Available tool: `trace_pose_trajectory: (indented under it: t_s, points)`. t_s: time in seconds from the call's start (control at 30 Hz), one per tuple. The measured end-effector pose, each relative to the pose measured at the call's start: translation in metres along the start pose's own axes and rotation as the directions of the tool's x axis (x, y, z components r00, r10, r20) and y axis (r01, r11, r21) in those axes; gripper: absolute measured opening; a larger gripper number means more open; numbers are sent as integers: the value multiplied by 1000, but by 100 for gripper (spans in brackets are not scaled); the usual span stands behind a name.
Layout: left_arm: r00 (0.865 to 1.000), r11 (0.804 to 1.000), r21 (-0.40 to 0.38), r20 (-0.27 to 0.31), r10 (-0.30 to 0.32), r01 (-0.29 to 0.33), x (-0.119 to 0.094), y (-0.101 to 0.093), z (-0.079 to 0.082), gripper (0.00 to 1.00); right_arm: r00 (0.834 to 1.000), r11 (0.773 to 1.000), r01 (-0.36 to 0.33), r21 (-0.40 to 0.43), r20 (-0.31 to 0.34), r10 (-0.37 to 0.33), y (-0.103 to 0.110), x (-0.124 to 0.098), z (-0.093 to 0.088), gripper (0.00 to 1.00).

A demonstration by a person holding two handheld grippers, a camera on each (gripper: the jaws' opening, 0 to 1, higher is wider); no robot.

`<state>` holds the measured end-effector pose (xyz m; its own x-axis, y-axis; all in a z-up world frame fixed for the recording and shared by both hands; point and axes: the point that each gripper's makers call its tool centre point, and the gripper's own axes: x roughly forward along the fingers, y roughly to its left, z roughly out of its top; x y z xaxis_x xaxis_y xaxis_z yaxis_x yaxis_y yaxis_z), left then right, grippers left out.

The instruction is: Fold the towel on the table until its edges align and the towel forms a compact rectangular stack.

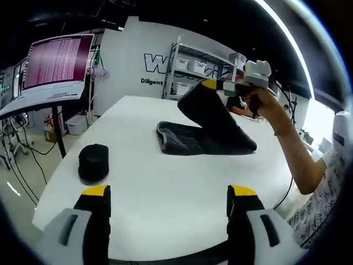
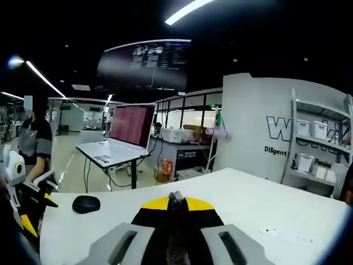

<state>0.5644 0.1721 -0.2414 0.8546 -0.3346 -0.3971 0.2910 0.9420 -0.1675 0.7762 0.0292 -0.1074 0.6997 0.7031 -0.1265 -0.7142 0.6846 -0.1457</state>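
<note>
On the desk: the towel [image 1: 204,138] is seen far from the left tool [image 1: 168,201], partly folded, one flap lifted off the white desk [image 1: 165,182].
Right tool [image 1: 212,84]: seen clamped on the raised flap's edge, held up by a hand [image 1: 259,102]; in its own view the jaws are closed together with dark cloth between them.
Left tool: jaws stand apart, empty, low over the near desk edge.
Other item: a black round object [image 1: 94,162] lies left of the towel, apart from it.
Risk: the flap may slip from the clamp, or be laid askew so edges are not aligned; the lower layer may be dragged, since nothing pins it.
Views: the towel's lie is given by the left gripper view; the right gripper view gives the desk, a laptop [image 2: 128,130] and shelves [image 2: 317,143] instead.
</note>
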Motion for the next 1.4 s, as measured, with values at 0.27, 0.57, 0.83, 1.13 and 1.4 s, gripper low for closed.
trace_pose_trajectory:
  t_s: [0.27, 0.57, 0.83, 1.13, 1.4]
  points:
    - [1000, 1000, -4, 1, -1, 1, 1, 1, 0, 91, 991, 994, -107, -27, -78, 105, 46, 27, -28, 8]
    - [1000, 1000, -12, -8, 2, -2, 2, 2, -3, 91, 951, 976, -218, 4, -225, 213, 92, 42, -94, 9]
    - [1000, 1000, -10, -16, -8, 8, 6, -1, -5, 91, 919, 965, -259, 46, -297, 261, 106, 33, -129, 21]
    - [999, 1000, -3, -26, -22, 22, 10, -7, -6, 91, 916, 972, -219, 85, -325, 234, 92, 17, -138, 48]
    - [999, 999, 16, -30, -40, 41, 15, -16, 0, 91, 922, 979, -162, 122, -334, 194, 65, -11, -136, 76]
